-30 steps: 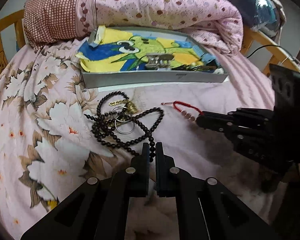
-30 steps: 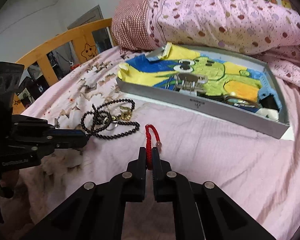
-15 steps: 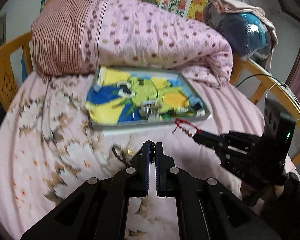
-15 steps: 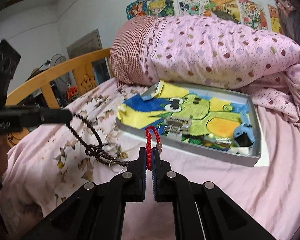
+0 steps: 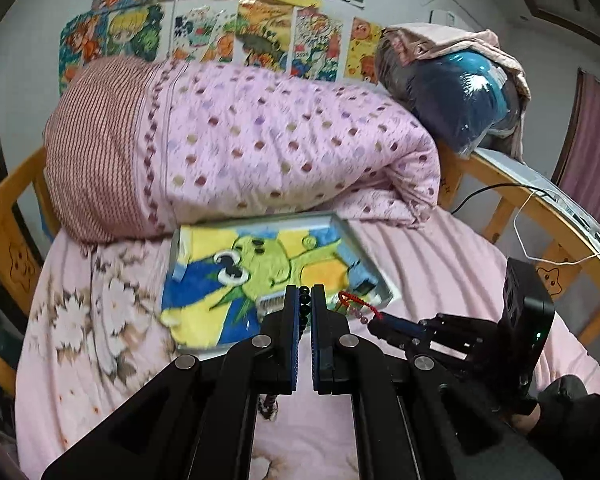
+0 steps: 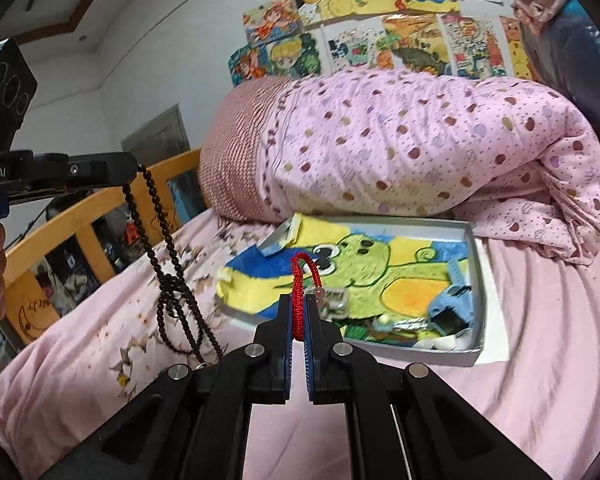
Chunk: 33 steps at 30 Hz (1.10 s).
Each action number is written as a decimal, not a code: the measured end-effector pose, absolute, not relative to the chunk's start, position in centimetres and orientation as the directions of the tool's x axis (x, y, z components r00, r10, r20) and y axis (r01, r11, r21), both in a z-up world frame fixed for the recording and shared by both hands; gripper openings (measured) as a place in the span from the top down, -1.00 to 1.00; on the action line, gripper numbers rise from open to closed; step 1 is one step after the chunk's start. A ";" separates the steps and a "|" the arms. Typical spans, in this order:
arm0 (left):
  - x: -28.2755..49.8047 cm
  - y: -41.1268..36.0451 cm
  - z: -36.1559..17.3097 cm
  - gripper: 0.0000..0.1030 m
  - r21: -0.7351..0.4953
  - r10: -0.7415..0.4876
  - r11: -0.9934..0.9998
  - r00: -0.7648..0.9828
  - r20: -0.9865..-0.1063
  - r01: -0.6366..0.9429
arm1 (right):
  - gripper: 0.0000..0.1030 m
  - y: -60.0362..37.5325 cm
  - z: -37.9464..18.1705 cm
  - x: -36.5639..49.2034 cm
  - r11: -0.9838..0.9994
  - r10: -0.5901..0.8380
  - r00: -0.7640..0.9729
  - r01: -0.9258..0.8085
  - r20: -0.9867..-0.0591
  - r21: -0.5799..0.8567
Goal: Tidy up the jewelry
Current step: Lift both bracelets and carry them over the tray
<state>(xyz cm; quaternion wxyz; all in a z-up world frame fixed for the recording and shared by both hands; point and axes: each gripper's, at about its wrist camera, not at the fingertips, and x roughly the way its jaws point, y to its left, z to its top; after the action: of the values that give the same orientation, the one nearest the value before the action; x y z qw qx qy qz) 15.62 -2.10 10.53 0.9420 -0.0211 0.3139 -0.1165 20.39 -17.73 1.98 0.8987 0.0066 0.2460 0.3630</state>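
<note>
Both pieces are off the bedspread now! The left gripper (image 5: 305, 304), clamped tight on the long strand of dark round beads (image 6: 168, 280), has lifted it so it dangles in a tangle at nine o'clock. The right gripper (image 6: 299, 316) pinches the red braided cord bracelet (image 6: 300, 280), raised too. The shallow grey box with the green cartoon lining (image 6: 476, 280) waits at twelve o'clock, so dropping them in looks next.
</note>
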 end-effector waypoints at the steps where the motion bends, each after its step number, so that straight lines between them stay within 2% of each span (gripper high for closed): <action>1: 15.9 -2.4 10.9 0.94 -0.111 -0.236 0.971 0.780 -0.580 0.212 | 0.90 -18.1 2.1 20.6 0.741 0.654 0.622 -0.642 -0.431 0.198; 9: 17.2 -4.0 14.0 0.94 -0.096 -0.260 0.964 0.811 -0.524 0.247 | 0.90 -20.0 3.0 21.3 0.764 0.638 0.658 -0.607 -0.400 0.220; 15: 18.7 -5.4 14.7 0.94 -0.089 -0.281 0.957 0.809 -0.516 0.276 | 0.90 -21.4 3.2 22.2 0.778 0.625 0.677 -0.581 -0.388 0.240; 24: 21.0 -6.5 10.6 0.94 -0.127 -0.318 0.945 0.751 -0.579 0.303 | 0.90 -21.9 1.9 24.1 0.789 0.610 0.675 -0.564 -0.415 0.244; 33: 25.4 -5.2 7.9 0.94 -0.144 -0.284 0.958 0.762 -0.582 0.247 | 0.90 -22.3 -1.6 28.4 0.808 0.586 0.662 -0.515 -0.466 0.285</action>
<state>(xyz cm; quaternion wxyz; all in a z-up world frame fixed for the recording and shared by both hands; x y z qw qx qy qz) 25.44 -5.20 7.86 0.9381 -0.0292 0.3148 -0.1413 28.38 -22.26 -1.64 0.9094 0.0645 0.2779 0.3027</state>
